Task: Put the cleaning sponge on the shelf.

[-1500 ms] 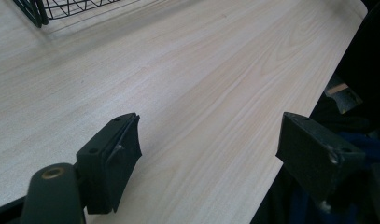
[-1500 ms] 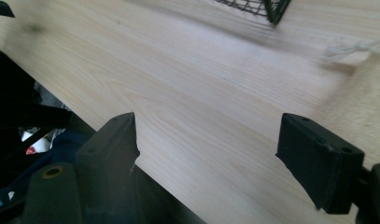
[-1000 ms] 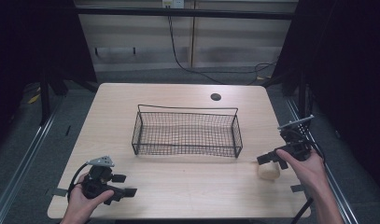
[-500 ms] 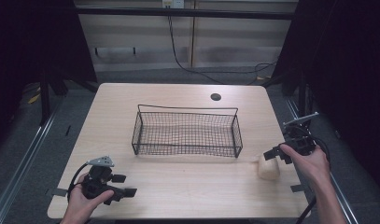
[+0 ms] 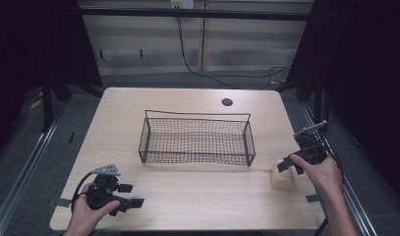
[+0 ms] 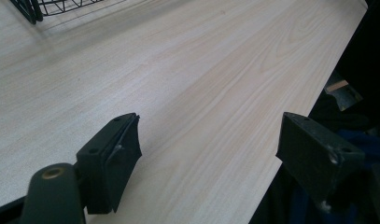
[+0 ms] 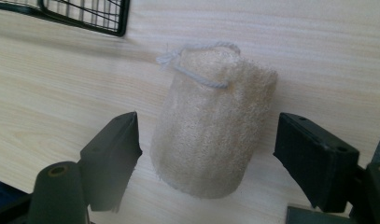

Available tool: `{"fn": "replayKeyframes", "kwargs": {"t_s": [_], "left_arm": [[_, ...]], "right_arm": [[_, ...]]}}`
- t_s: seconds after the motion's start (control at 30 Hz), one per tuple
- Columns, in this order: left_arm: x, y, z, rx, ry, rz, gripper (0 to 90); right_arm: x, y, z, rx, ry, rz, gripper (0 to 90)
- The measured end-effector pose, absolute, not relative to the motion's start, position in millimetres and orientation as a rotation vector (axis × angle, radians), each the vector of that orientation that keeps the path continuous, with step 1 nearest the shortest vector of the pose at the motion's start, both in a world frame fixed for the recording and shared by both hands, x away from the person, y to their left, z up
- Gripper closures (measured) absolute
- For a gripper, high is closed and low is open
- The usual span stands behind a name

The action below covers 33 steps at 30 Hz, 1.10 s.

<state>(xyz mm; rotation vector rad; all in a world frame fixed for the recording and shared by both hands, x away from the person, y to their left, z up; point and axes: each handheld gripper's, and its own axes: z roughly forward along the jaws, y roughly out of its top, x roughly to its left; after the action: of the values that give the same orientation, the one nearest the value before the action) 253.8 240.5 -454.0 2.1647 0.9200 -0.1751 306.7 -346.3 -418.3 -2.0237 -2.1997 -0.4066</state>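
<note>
Right tool [image 7: 206, 154] wide open around loofah [image 7: 213, 121], not touching.
Loofah lies on desk [image 5: 187, 196] nr wire basket [image 5: 197, 140]; left tool [image 6: 211, 158] also wide, w/ nothing held.

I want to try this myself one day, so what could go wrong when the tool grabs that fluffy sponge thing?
1. The loofah lies nearer one of the open jaws of the right tool, so closing could nudge it sideways rather than grip it.
2. It looks soft, so a light squeeze might let it slip.
3. Its string loop could catch on the wire basket when it is dropped in.
</note>
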Motion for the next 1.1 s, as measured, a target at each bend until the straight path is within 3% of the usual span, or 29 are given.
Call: {"fn": "replayKeyframes", "kwargs": {"t_s": [1.1], "left_arm": [[254, 241, -453, 2.167, 0.918, -0.18, 20.8]], "right_arm": [[317, -331, -453, -2.05, -2.16, -0.268, 21.0]]}}
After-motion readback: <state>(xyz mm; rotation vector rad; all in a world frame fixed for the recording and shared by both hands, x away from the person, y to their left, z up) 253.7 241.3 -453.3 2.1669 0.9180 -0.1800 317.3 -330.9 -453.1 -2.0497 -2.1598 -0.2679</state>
